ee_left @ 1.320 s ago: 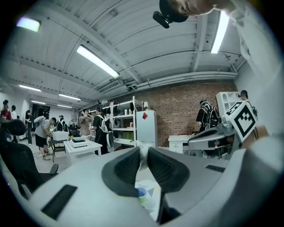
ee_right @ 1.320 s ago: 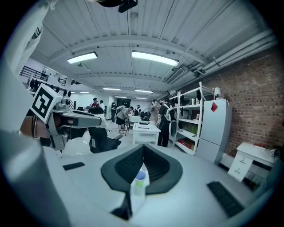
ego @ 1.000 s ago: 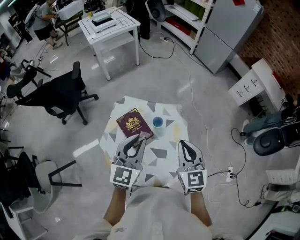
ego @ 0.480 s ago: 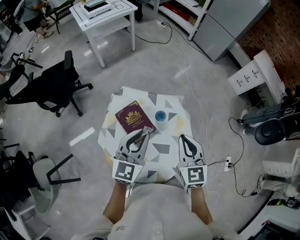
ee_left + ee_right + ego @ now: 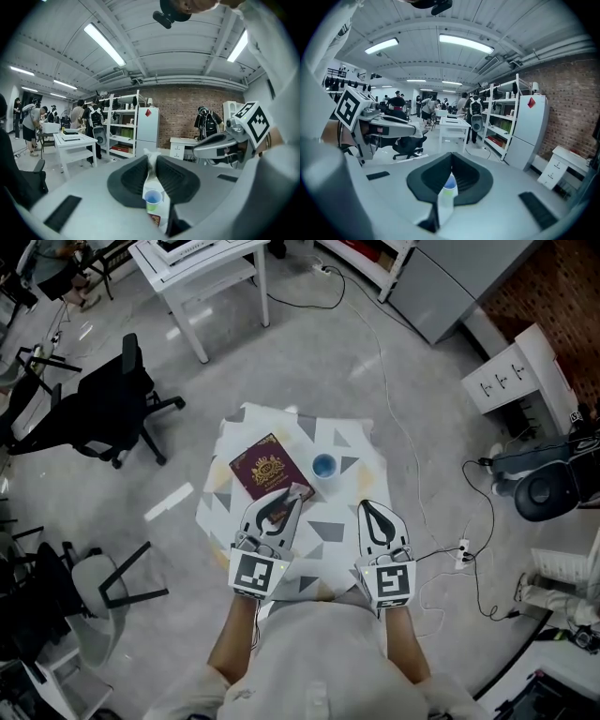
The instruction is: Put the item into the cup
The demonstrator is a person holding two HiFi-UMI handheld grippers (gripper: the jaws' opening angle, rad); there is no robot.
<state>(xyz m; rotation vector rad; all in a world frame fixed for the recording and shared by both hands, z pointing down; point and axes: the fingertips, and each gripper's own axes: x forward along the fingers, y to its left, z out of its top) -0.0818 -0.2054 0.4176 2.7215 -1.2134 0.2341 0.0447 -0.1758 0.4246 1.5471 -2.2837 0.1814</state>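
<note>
Pale concrete workshop floor all round, with a black office chair (image 5: 112, 409) off to the left and, dead centre, a small table (image 5: 356, 442) under a white cloth scattered with grey triangles. On that cloth: a maroon booklet (image 5: 267, 468) with a gold crest and, just to its right, a small cup (image 5: 324, 465), blue inside and upright. Left gripper (image 5: 289, 501) clenched on a crumpled white scrap (image 5: 150, 161), pinched at the very jaw tips and poking above them; looks like tissue or wrapper, hard to say which. Poised over the near right corner of the booklet, near the cup but not yet above it. Right gripper (image 5: 368, 507) closed with tips together and nothing between them, over the near right part of the cloth, short of the cup. Step in hand, by judgement: carrying the scrap to the cup, with the pick-up done and the drop not yet made. Next move: bring the left jaw tips forward and to the right until directly over the cup's mouth, lower close to the rim, then release. Narrow mouth and a light, springy scrap, so likely to catch on the rim or drift aside if let go from high up. Probably a light cup too, easy to tip with a nudge; worth keeping the right gripper ready to steady it.
</note>
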